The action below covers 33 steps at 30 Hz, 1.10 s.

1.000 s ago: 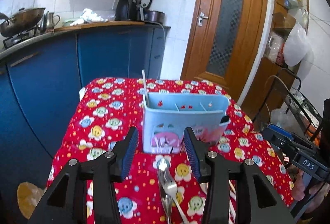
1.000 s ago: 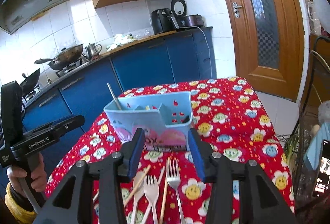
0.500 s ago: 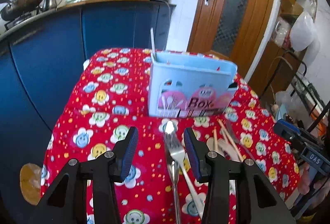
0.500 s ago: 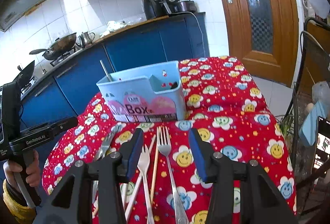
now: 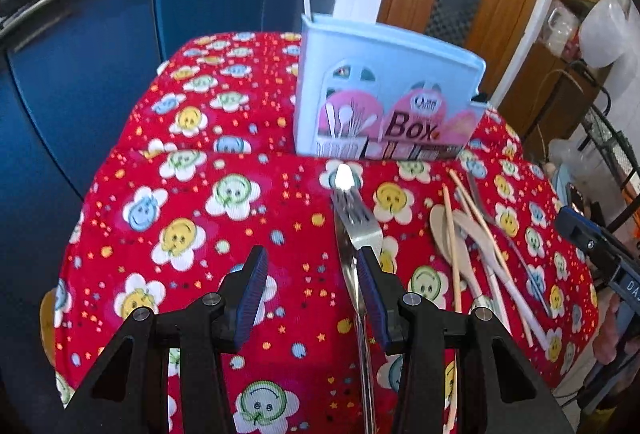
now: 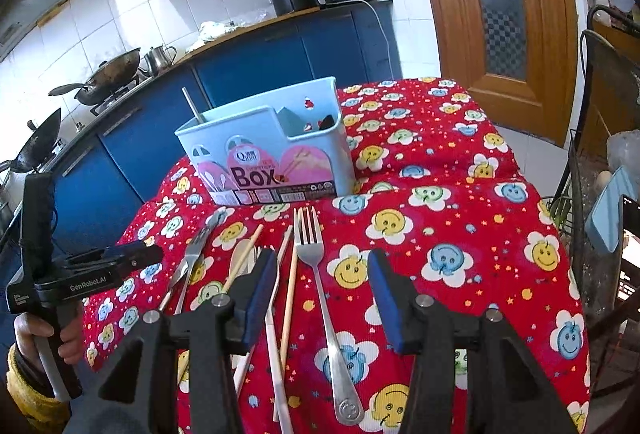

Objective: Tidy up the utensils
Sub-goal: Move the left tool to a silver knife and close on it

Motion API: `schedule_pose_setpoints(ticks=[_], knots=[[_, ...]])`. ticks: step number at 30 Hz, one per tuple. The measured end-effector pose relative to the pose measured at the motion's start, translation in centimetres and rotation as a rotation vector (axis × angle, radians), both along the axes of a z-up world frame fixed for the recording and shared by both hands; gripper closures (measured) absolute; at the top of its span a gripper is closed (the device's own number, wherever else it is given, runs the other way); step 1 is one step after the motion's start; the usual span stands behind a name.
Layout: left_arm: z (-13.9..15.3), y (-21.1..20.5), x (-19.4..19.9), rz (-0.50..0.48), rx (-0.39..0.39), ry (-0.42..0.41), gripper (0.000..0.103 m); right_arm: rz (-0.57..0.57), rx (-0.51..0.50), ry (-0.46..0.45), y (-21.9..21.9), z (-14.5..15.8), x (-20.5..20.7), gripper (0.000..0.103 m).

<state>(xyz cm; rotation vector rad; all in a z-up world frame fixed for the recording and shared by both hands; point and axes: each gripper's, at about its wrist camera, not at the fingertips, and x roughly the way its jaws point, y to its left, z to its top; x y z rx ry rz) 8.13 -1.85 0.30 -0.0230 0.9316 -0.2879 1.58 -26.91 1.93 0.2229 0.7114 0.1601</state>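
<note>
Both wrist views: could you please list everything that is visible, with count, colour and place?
box: one, light blue, on the table behind the cutlery
metal forks: two, silver, one between the right gripper's fingers, one further left
chopsticks: several, pale wood, between the forks
wooden spoon: one, beige, among the chopsticks
plastic cutlery: white, count unclear, same pile
tablecloth: one, red with flowers, covers the table
woks: two, dark, on the stove
door: one, brown, back right
left gripper: black, blue pads, open
right gripper: black, blue pads, open
</note>
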Motion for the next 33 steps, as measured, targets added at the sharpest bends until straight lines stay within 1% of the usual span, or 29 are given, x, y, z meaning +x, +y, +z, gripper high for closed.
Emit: schedule_pose_setpoints(ticks=[5, 10, 13, 17, 19, 22, 24, 25, 26, 31, 33], knots=[[-1.0, -0.4, 0.2, -0.025, -0.018, 0.057, 0.056, -0.001, 0.004, 0.008, -0.1, -0.2, 0.1, 0.052], [-1.6, -0.9, 0.1, -0.052, -0.001, 0.077, 0.056, -0.001, 0.005, 0.015, -0.2, -0.4, 0.1, 0.052], [-2.0, -1.4, 0.0, -0.071, 0.026, 0.089, 0.056, 0.000, 0.008, 0.019, -0.3, -0.5, 0.1, 0.052], [-2.1, -2.1, 0.0, -0.092, 0.073, 0.075, 0.056, 0.004, 0.010, 0.024, -0.2, -0.7, 0.2, 0.052], [-2.1, -2.3, 0.3, -0.103, 0.086, 0.070, 0.059, 0.006, 0.010, 0.026, -0.2, -0.8, 0.2, 0.052], [-2.1, -2.6, 1.1, -0.112, 0.087, 0.064, 0.066, 0.006, 0.011, 0.027, -0.2, -0.7, 0.2, 0.052], [-2.1, -2.6, 1.7, -0.114, 0.081, 0.062, 0.075, 0.006, 0.009, 0.027, -0.2, -0.7, 0.2, 0.052], [-2.1, -2.6, 1.9, -0.116, 0.078, 0.062, 0.078, 0.005, 0.009, 0.027, -0.2, -0.7, 0.2, 0.052], [-2.1, -2.6, 2.2, -0.115, 0.075, 0.060, 0.084, 0.005, 0.010, 0.028, -0.2, -0.7, 0.2, 0.052], [-2.1, -2.0, 2.4, -0.089, 0.042, 0.055, 0.084, 0.011, 0.009, 0.036, -0.1, -0.8, 0.3, 0.052], [-2.0, -1.6, 2.2, -0.059, 0.058, 0.038, 0.084, 0.015, 0.007, 0.039, 0.0, -0.8, 0.3, 0.052]])
